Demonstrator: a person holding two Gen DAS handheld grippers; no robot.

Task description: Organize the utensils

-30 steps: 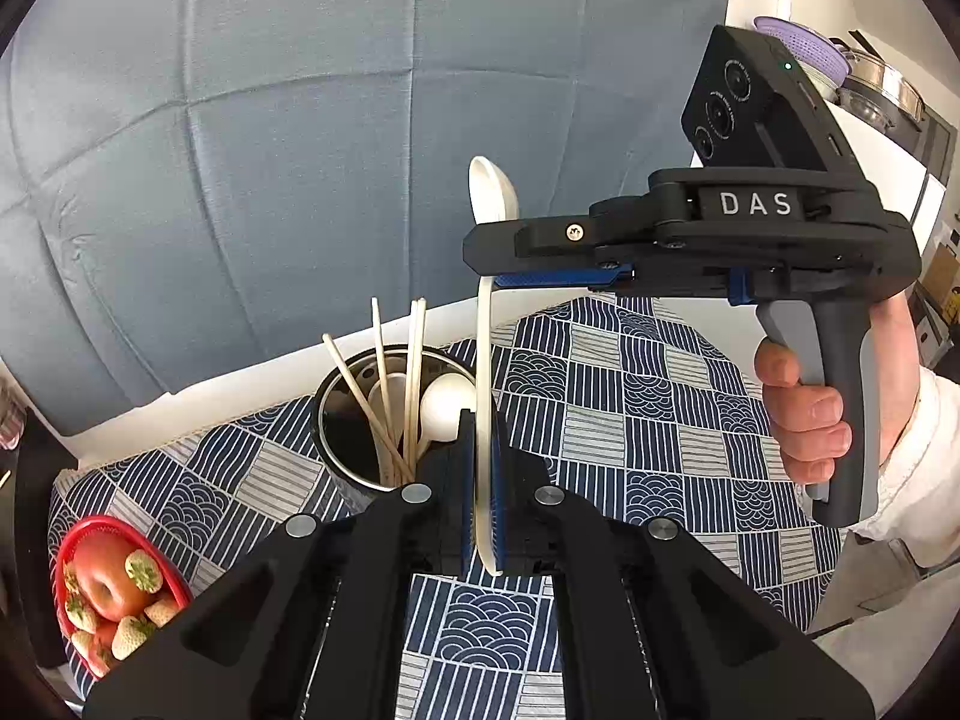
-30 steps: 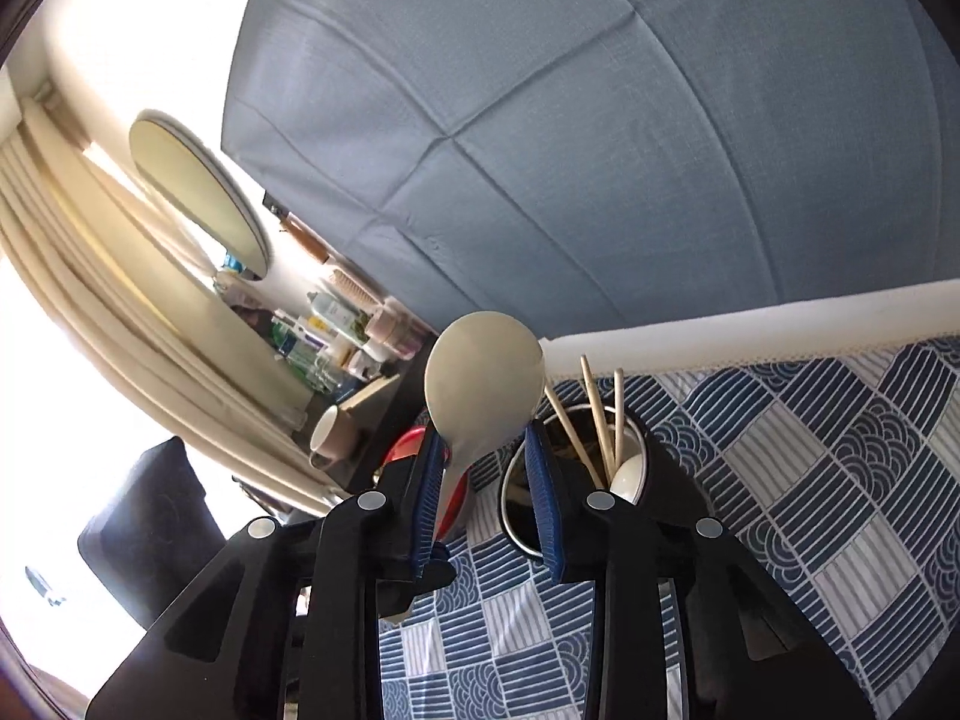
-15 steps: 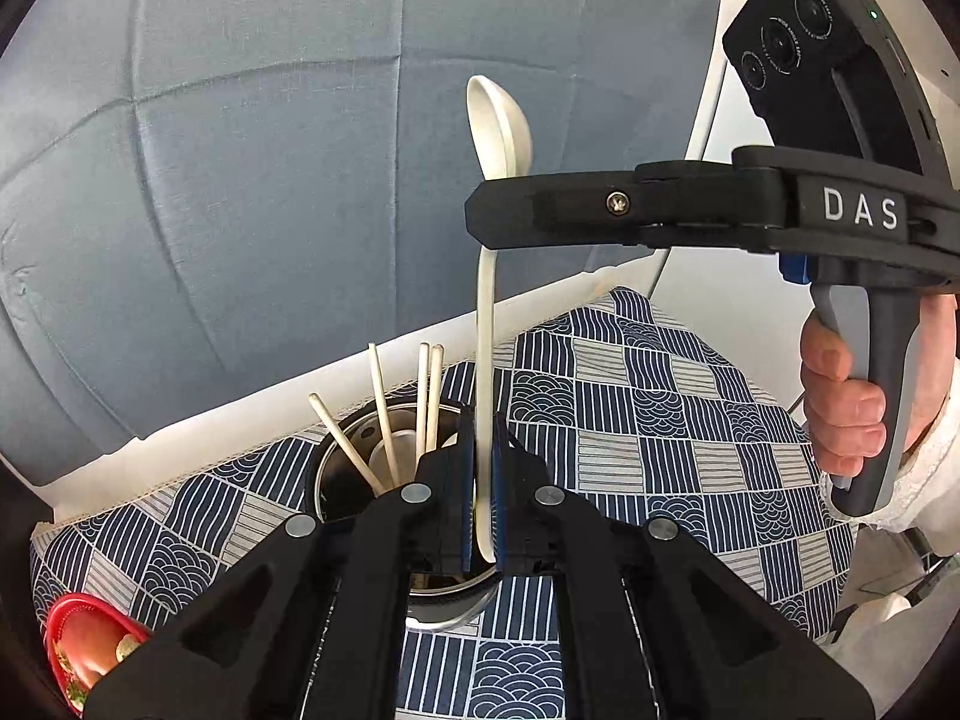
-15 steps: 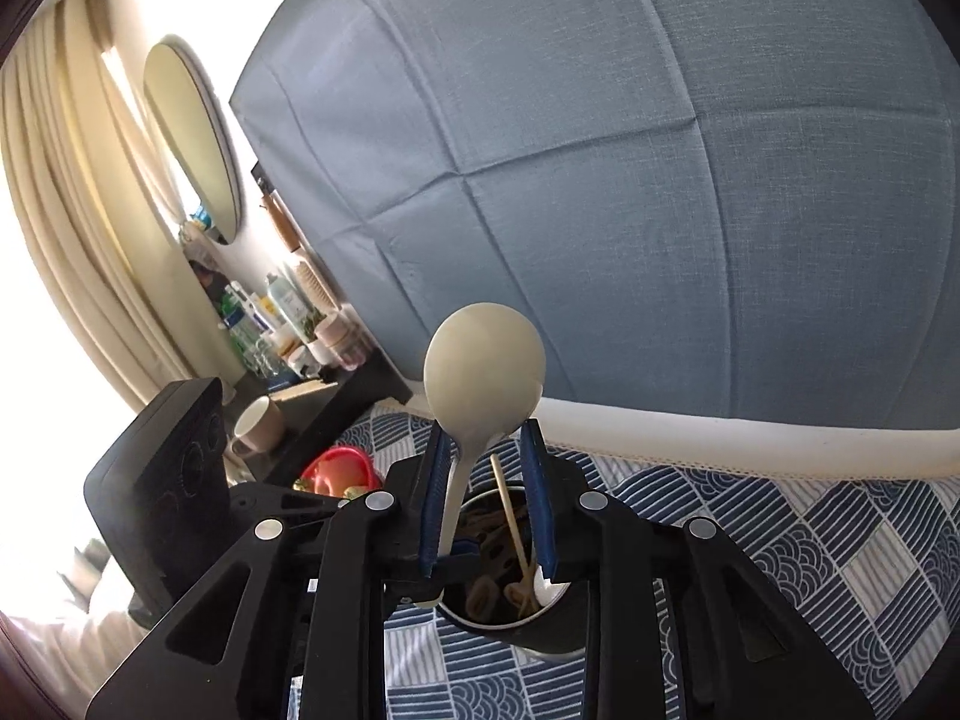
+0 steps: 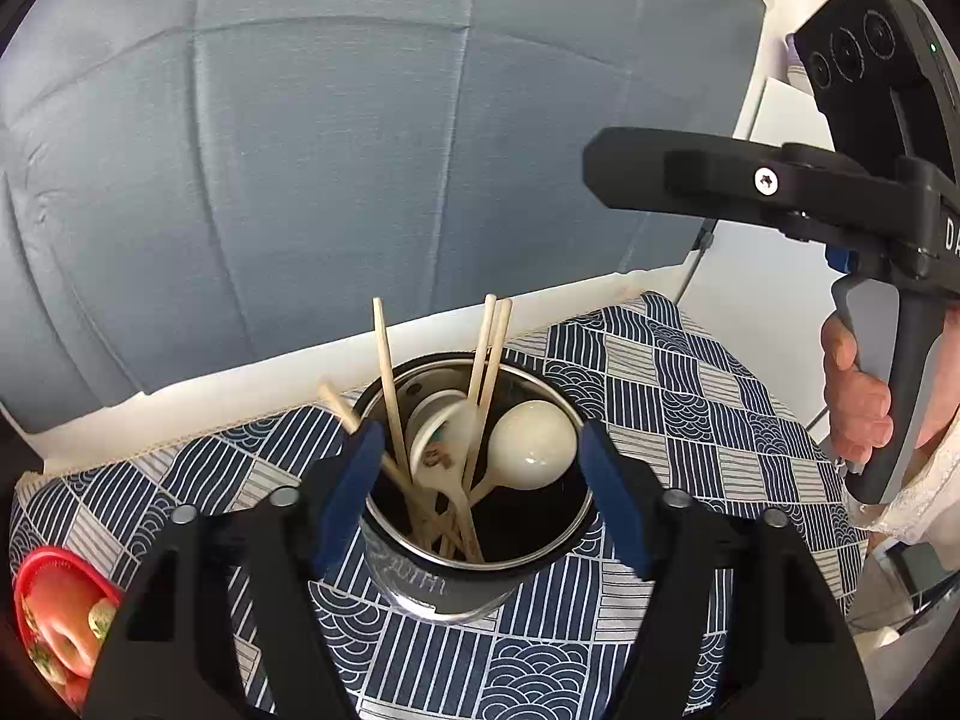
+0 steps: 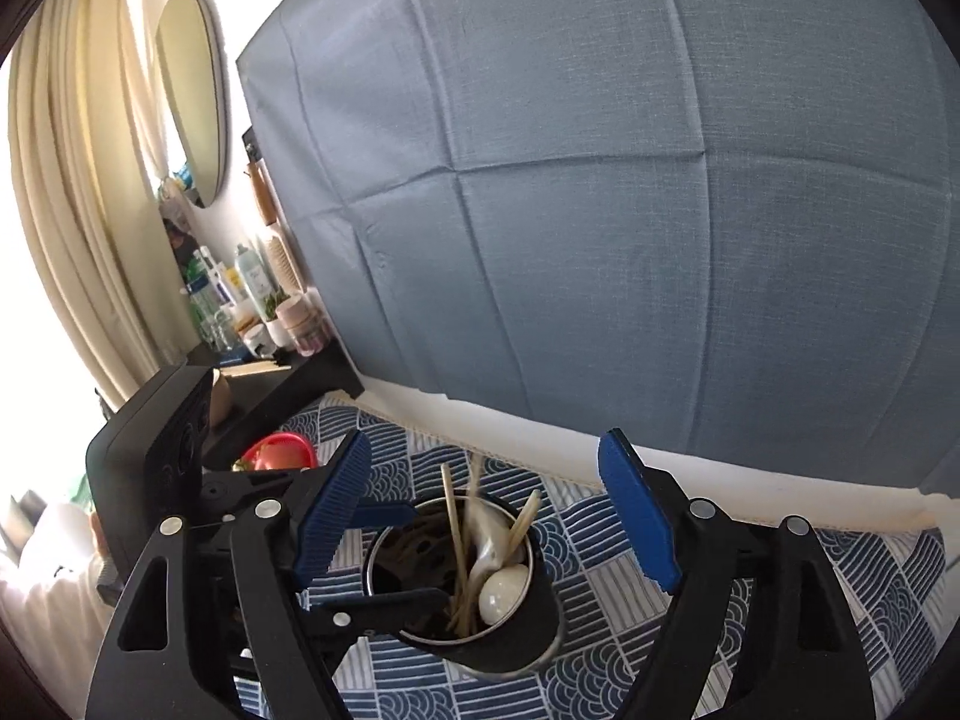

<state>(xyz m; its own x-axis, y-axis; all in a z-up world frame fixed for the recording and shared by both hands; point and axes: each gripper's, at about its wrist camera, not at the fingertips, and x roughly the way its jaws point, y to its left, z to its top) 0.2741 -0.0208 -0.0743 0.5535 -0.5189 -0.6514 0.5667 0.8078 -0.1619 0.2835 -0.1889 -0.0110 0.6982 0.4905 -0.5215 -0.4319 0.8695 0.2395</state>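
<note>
A metal utensil cup (image 5: pixel 420 585) stands on the blue patterned cloth and holds wooden chopsticks (image 5: pixel 384 372) and white ceramic spoons (image 5: pixel 531 444). My left gripper (image 5: pixel 477 498) is open and empty, its jaws spread on either side of the cup's rim. My right gripper (image 6: pixel 486 516) is open and empty above the cup (image 6: pixel 522 654), where the spoons (image 6: pixel 501 594) and chopsticks (image 6: pixel 451 528) show. In the left wrist view the right gripper's finger (image 5: pixel 690 180) hangs high at the right.
A red bowl of fruit (image 5: pixel 54 624) sits at the table's left edge and shows in the right wrist view (image 6: pixel 279 450). A grey-blue backdrop (image 5: pixel 360 150) hangs behind the table. A dark side shelf with bottles (image 6: pixel 240 300) stands at the left.
Both grippers have opened. The white spoon they held upright has dropped into the cup. The right gripper has drawn back to the right.
</note>
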